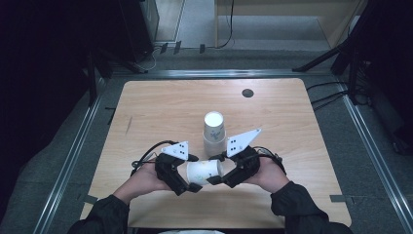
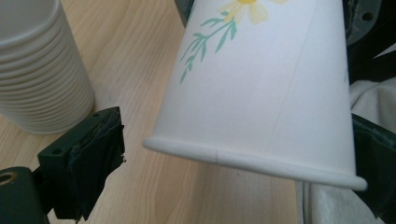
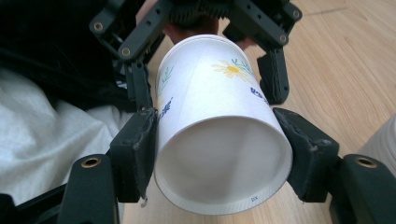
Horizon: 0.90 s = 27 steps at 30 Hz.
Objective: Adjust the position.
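Observation:
A white paper cup point(image 1: 204, 170) with a yellow flower print lies on its side above the table, between both grippers. My right gripper point(image 1: 214, 169) is shut on its base end; in the right gripper view both pads press the cup point(image 3: 219, 154) on either side of the right gripper point(image 3: 222, 154). My left gripper point(image 1: 194, 173) is at the mouth end, open. In the left gripper view the left gripper point(image 2: 236, 163) straddles the rolled rim of the cup point(image 2: 266, 84), and the left pad point(image 2: 98, 158) stands apart from it.
A stack of upturned white paper cups point(image 1: 214, 129) stands just behind the grippers, near the middle of the wooden table point(image 1: 160, 107); the stack point(image 2: 37, 70) is close to my left jaw. A dark round hole point(image 1: 248, 92) is at the far right.

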Available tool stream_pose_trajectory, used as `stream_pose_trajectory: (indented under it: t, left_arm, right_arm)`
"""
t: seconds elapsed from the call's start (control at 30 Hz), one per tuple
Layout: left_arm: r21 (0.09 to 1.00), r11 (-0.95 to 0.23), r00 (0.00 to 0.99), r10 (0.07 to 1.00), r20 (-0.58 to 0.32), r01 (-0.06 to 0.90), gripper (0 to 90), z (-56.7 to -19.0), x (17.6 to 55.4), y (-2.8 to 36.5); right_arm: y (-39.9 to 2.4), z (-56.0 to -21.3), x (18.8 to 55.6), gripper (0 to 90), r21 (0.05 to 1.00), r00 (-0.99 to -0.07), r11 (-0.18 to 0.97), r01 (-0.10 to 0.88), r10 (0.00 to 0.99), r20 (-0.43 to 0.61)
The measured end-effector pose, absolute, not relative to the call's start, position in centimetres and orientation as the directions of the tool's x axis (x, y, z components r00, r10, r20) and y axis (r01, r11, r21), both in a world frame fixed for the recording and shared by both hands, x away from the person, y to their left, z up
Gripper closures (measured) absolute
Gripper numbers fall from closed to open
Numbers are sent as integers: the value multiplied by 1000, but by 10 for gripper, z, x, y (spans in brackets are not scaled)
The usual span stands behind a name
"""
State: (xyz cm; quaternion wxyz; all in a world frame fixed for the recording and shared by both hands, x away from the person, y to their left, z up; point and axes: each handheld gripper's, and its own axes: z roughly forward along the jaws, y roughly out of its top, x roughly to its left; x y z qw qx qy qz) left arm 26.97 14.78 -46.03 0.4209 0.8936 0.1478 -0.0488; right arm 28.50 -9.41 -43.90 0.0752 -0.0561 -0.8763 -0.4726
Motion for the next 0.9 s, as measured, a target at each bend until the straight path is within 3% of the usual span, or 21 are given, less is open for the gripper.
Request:
stream_pose_trajectory:
  t: [0.07,0.17,0.4,0.7,0.8,0.9]
  left_arm:
    - [751,-583,950,219,-223,310,21,-459,269,147]
    - [793,-526,951,196,-240,308,122,-455,268,151]
    - [811,-492,948,171,-267,317,214,-453,270,157]
    - [806,-510,954,168,-249,300,245,-451,269,156]
    - [794,-530,955,171,-242,297,246,-450,269,156]
    - [769,-569,956,188,-223,291,247,-447,269,158]
  right_arm:
    - [-94,-437,284,343,826,-981,535,175,26,191]
    - [-95,-435,284,342,837,-981,518,175,17,195]
    - [-99,-434,285,345,844,-977,501,192,21,210]
    - [-100,-434,286,349,846,-976,496,198,18,218]
    - [-99,-436,287,251,840,-970,498,215,8,243]
    - [-98,-435,285,234,835,-974,512,202,20,224]
